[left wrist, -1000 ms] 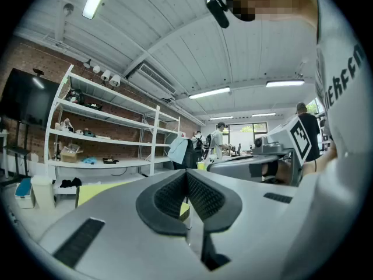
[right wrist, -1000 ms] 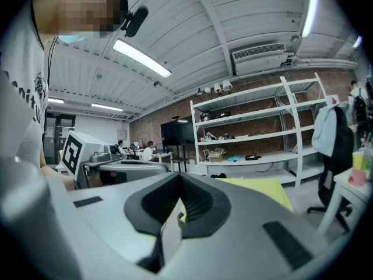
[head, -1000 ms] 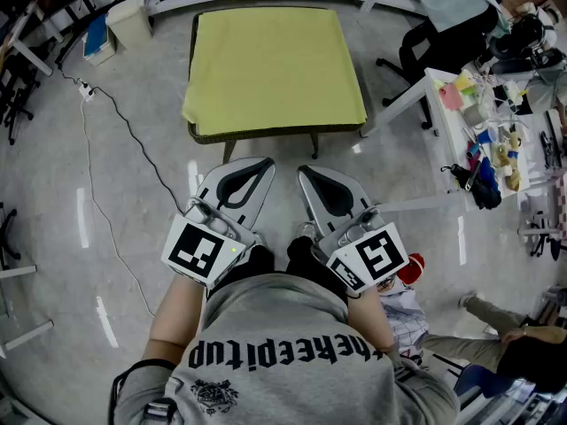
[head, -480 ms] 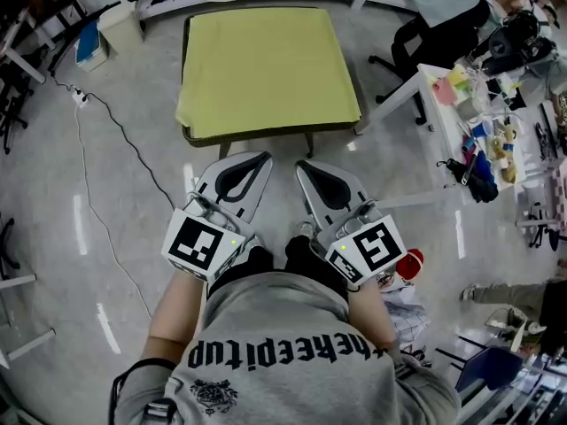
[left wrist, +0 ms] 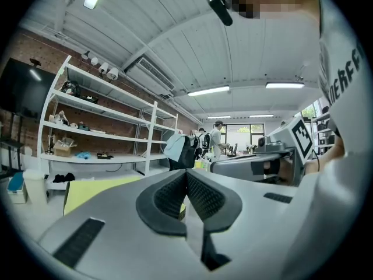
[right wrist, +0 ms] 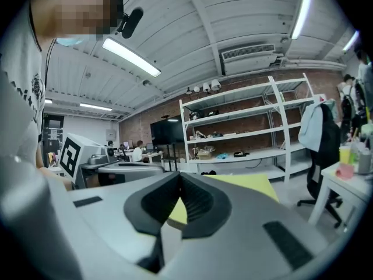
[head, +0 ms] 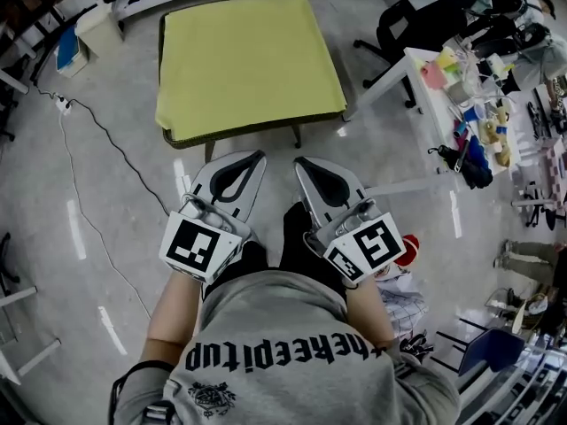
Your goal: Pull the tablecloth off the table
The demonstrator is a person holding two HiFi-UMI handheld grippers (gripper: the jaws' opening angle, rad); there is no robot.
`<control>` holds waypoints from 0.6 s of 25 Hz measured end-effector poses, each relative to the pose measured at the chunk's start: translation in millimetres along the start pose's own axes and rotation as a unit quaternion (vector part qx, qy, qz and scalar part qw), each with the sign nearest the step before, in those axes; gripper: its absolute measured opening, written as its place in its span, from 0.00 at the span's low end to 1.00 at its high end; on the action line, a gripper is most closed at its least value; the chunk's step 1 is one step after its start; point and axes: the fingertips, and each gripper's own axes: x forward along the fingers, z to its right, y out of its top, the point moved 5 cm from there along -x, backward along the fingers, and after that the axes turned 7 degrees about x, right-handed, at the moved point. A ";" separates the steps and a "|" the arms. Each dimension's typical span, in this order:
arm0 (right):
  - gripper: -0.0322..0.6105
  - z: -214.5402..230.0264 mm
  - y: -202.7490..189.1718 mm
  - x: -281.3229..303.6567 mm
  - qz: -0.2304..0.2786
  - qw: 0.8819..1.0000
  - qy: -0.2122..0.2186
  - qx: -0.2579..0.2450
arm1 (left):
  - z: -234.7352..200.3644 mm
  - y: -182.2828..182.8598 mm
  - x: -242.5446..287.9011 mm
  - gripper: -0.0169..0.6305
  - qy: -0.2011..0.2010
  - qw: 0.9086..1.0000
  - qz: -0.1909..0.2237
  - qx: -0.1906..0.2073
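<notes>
The left forearm (head: 174,312) and right forearm (head: 365,313) are drawn in against the torso. They hold the left gripper (head: 251,158) and right gripper (head: 306,163) side by side, pointing forward. Each gripper has its jaws closed together with nothing between them. The yellow tablecloth (head: 248,60) lies flat over the low table (head: 239,135), ahead of both sets of jaw tips and apart from them, with its near edge draped over the rim. A white bin (head: 96,28) stands on the floor well ahead and to the left of the left gripper; its contents cannot be made out.
</notes>
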 end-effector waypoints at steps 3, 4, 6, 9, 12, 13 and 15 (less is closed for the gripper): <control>0.07 19.0 2.6 2.2 0.000 1.000 -0.008 0.005 | -2.1 1.2 13.9 0.05 0.000 1.000 0.004 0.001; 0.07 25.7 3.5 3.0 0.000 1.000 -0.010 0.005 | -3.2 1.5 19.4 0.05 0.002 1.000 0.005 0.001; 0.07 40.0 5.7 4.0 -0.002 1.000 -0.010 0.006 | -5.4 1.5 32.3 0.05 0.008 1.000 0.005 0.000; 0.07 63.6 13.2 7.9 0.000 1.000 -0.007 0.011 | -10.1 3.4 54.9 0.05 0.014 1.000 0.004 0.001; 0.07 89.6 19.2 14.3 -0.003 1.000 -0.004 0.012 | -15.2 5.7 79.1 0.05 0.022 1.000 0.004 0.003; 0.07 98.9 20.8 16.1 -0.005 1.000 -0.003 0.011 | -16.3 6.1 87.9 0.05 0.025 1.000 0.005 0.001; 0.07 118.0 24.2 19.7 -0.007 1.000 -0.001 0.010 | -18.3 6.3 105.5 0.05 0.029 1.000 0.007 -0.004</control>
